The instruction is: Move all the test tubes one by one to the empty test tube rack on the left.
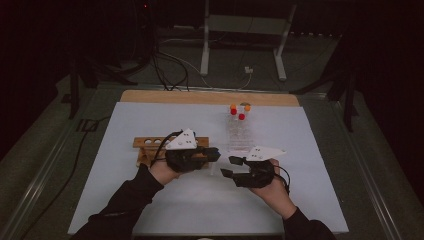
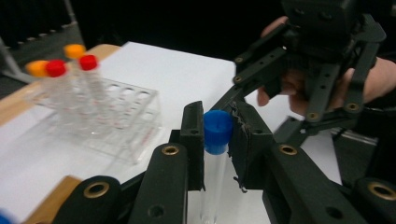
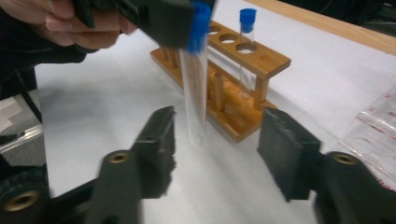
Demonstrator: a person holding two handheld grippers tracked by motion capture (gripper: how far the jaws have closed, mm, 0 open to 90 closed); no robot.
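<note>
Left gripper (image 2: 215, 140) grips blue-capped tube (image 2: 217, 133)

Test tube (image 2: 212, 186): clear glass, empty-looking, round bottom, blue screw cap (image 2: 217, 130) on top. Hangs upright with slight tilt, clear of white table cover. Clamped just below cap, between pads of left gripper (image 2: 215, 140). Lies near centre of table, just right of wooden rack (image 3: 233, 70), near side of clear plastic rack (image 2: 112, 116).
</note>
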